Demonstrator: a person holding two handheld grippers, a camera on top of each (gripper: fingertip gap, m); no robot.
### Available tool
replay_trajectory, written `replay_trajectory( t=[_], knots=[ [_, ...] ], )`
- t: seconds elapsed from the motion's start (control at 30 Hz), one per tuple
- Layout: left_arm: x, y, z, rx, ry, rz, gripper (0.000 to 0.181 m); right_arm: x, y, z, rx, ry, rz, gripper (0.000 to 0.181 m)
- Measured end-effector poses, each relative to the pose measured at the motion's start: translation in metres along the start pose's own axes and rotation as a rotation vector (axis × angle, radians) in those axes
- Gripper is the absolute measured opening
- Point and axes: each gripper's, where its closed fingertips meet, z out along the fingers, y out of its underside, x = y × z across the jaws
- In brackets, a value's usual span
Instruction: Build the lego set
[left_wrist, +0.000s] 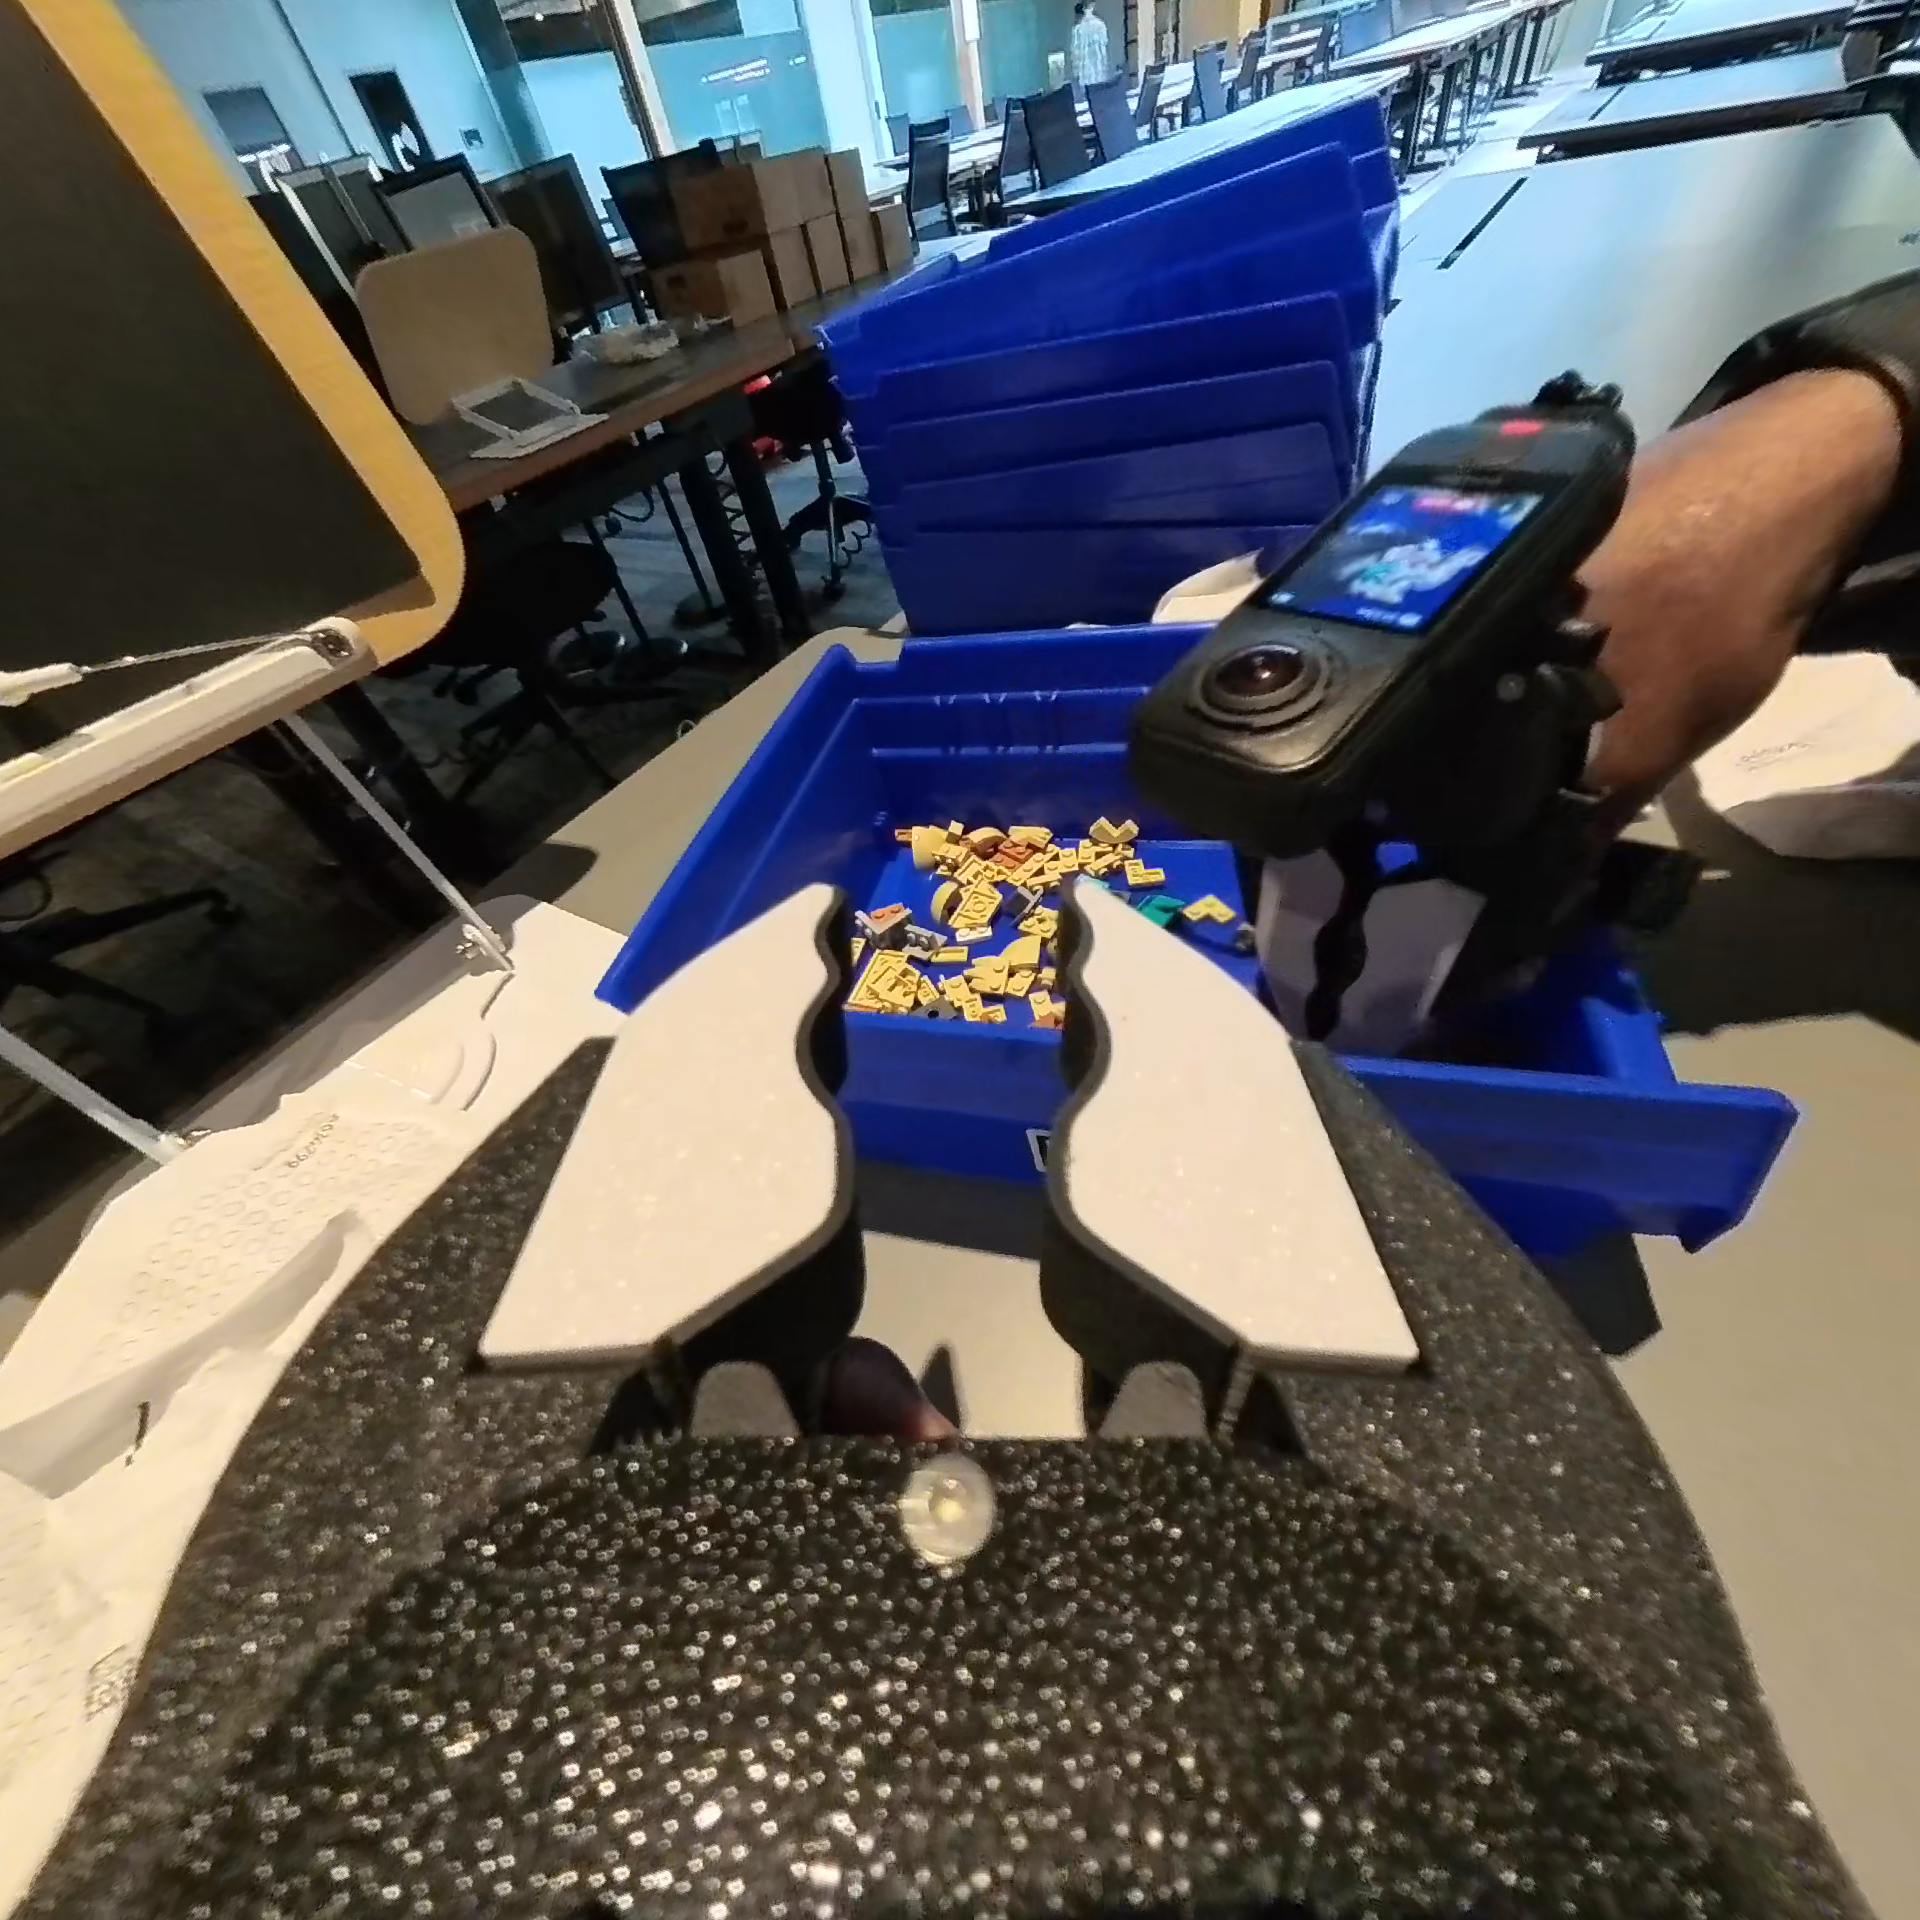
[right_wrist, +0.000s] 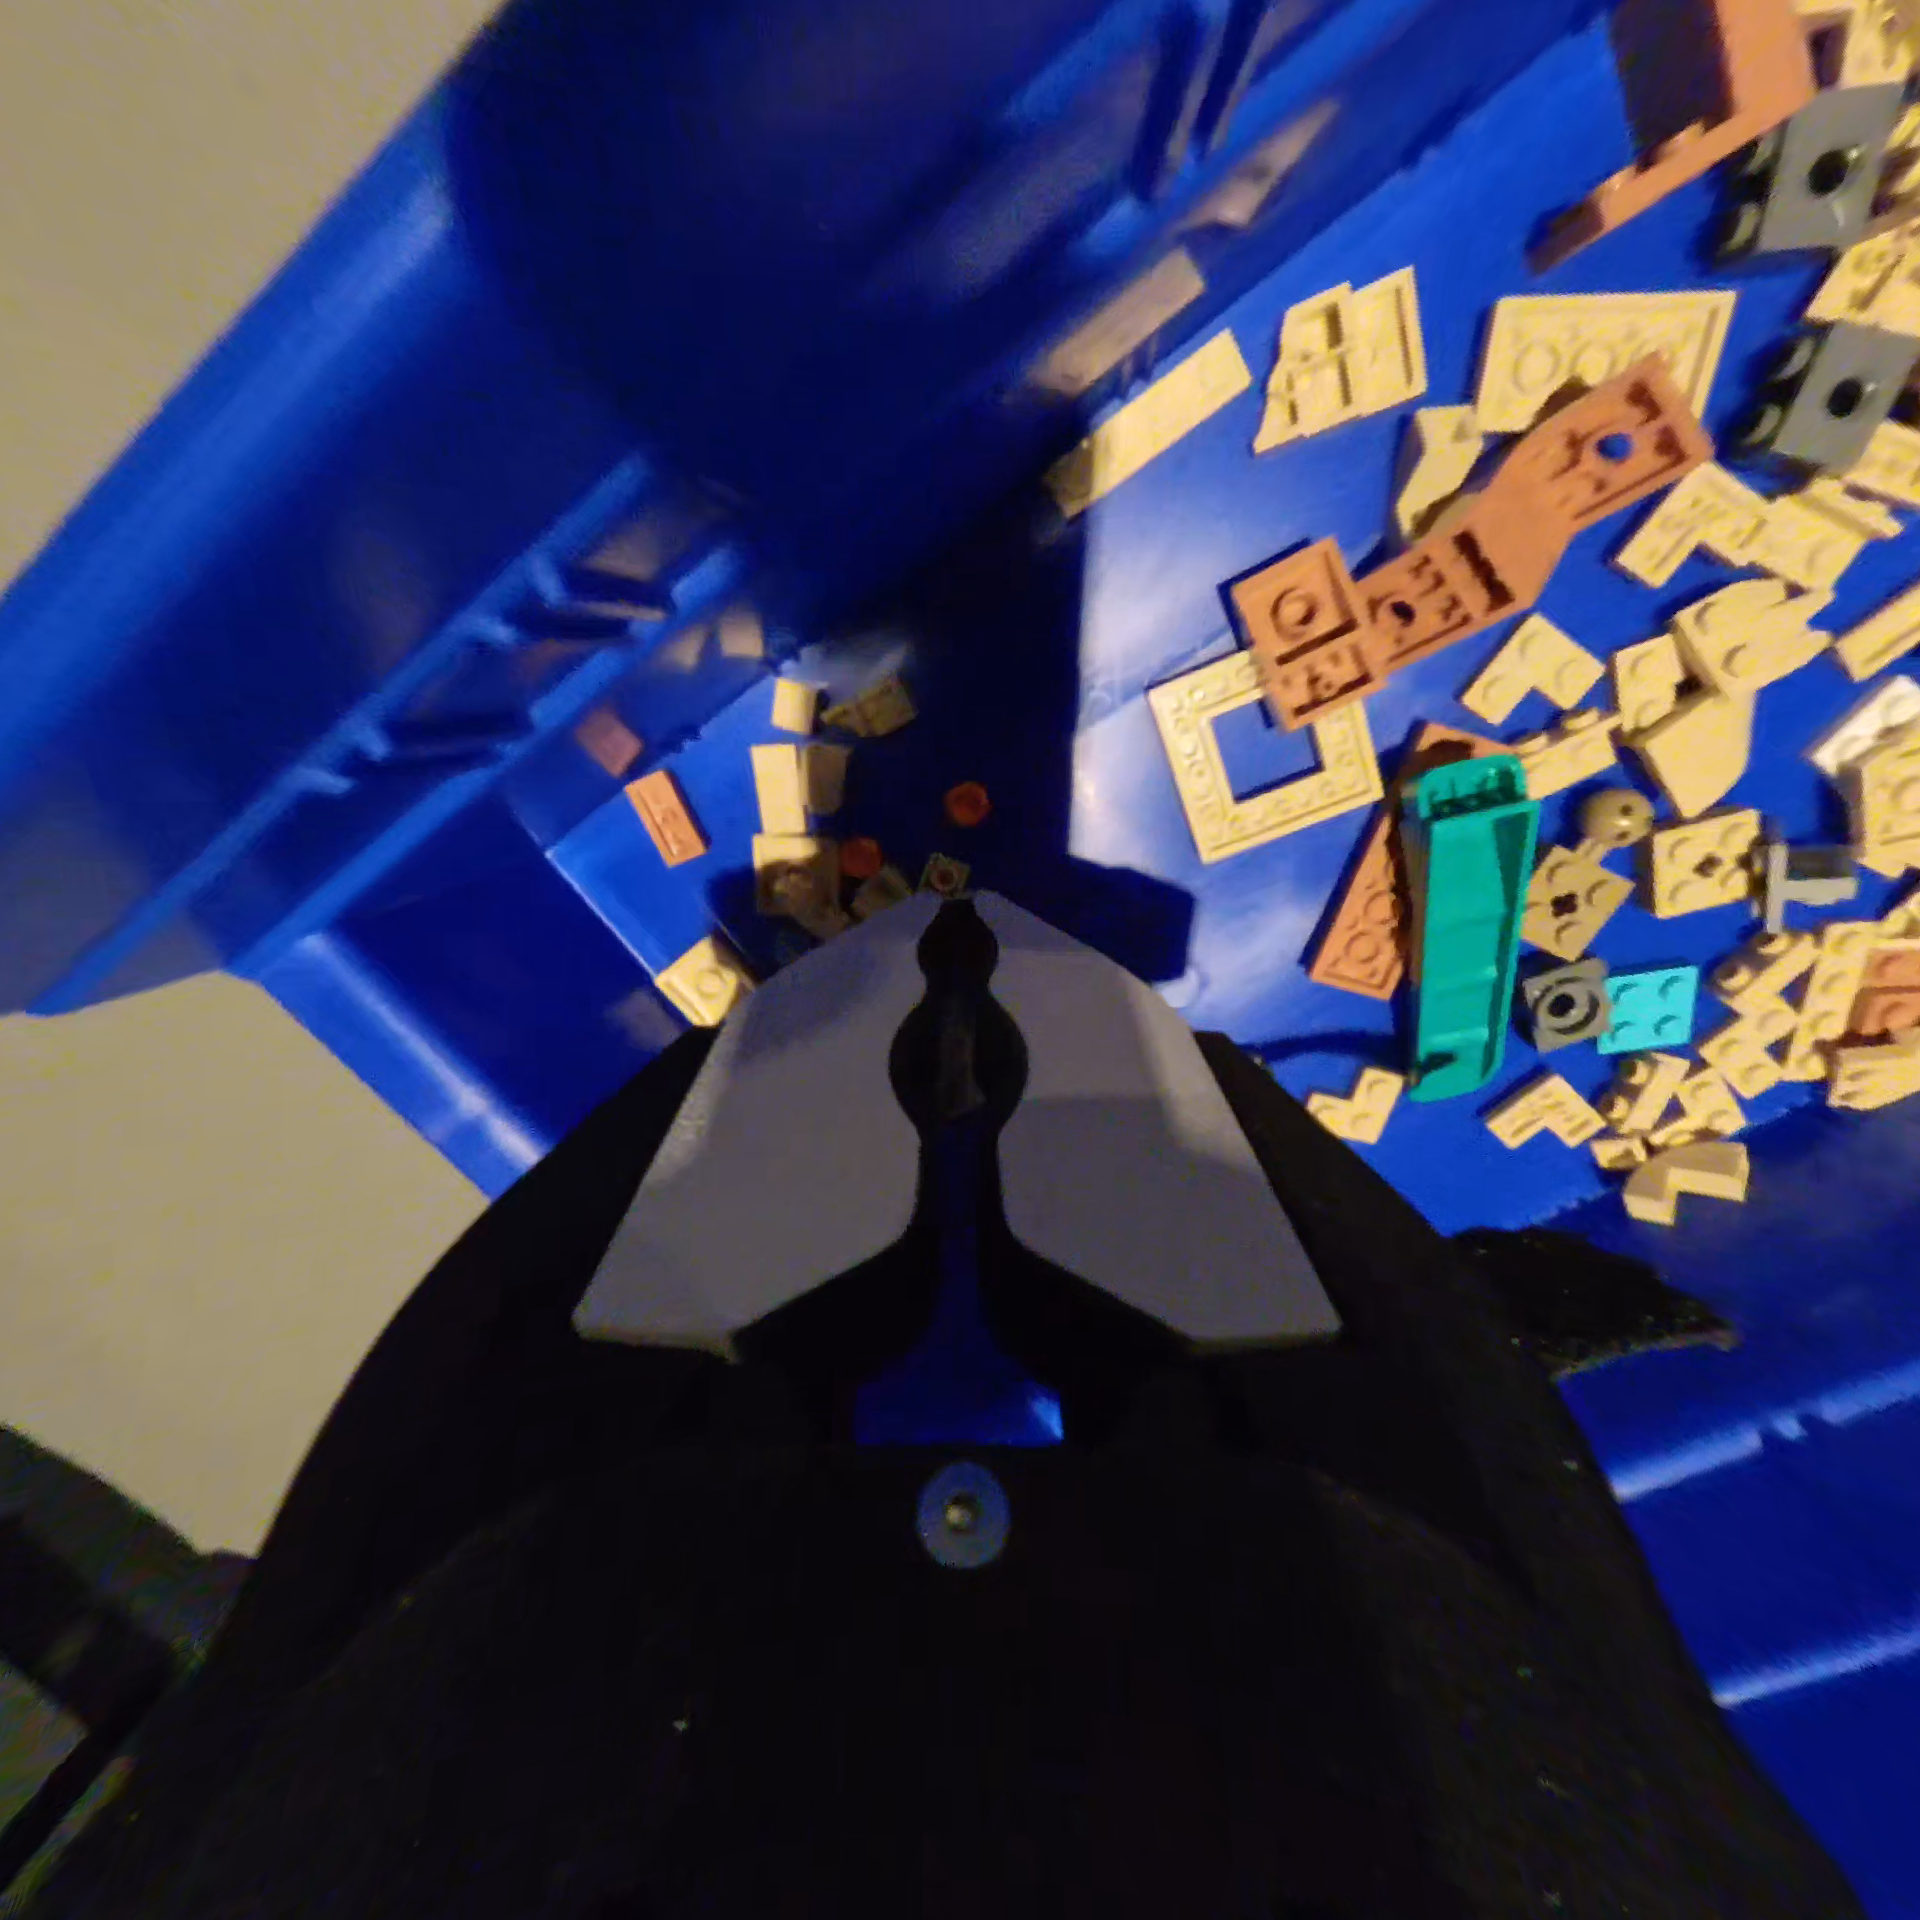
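A blue bin (left_wrist: 1455, 1122) on the grey table holds a pile of small lego pieces (left_wrist: 987, 914), mostly tan, with some brown, grey and teal. My left gripper (left_wrist: 956, 894) is open and empty, hovering in front of the bin's near wall. My right gripper (right_wrist: 951, 906) is down inside the bin (right_wrist: 416, 623), jaws closed. Its tips sit at a tiny tan piece with a red stud (right_wrist: 940, 876); I cannot tell if it is gripped. A long teal piece (right_wrist: 1465, 925), a brown piece (right_wrist: 1538, 520) and a tan square frame (right_wrist: 1195, 769) lie to its right.
A stack of empty blue bins (left_wrist: 1122, 416) stands behind the bin. White paper bags (left_wrist: 260, 1195) lie on the table at the left, under a tilted board on a stand (left_wrist: 187, 364). A person's hand (left_wrist: 1714, 582) holds the right gripper with its camera (left_wrist: 1382, 665).
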Motion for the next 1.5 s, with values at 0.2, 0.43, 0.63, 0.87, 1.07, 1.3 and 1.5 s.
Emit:
replay_trajectory(
  t=[0.2,0.43,0.63,0.87,1.07,1.3,1.5],
  knots=[
    [0.001,-0.002,-0.001,0.004,-0.003,0.004,0.036,0.05,-0.001,-0.035,0.104,0.223,0.169,0.003],
    [0.0,0.005,0.006,-0.013,-0.024,0.045,0.037,0.114,0.028,-0.052,-0.042,0.666,0.232,0.004],
    [0.01,0.011,0.011,-0.056,0.0,0.109,0.038,0.113,0.032,-0.066,0.028,0.676,0.314,0.01],
    [0.01,0.008,0.006,-0.089,0.03,0.099,0.039,0.105,0.03,-0.122,0.279,0.702,0.426,0.015],
    [0.008,-0.01,0.021,-0.218,0.054,0.267,0.039,0.116,0.015,-0.153,0.406,0.689,0.435,0.016],
    [0.015,-0.02,0.057,-0.305,0.117,0.361,0.04,0.128,0.01,-0.157,0.488,0.611,0.445,0.02],
    [0.028,-0.017,0.089,-0.373,0.232,0.493,0.04,0.14,0.014,-0.165,0.598,0.55,0.464,0.021]
  ],
)
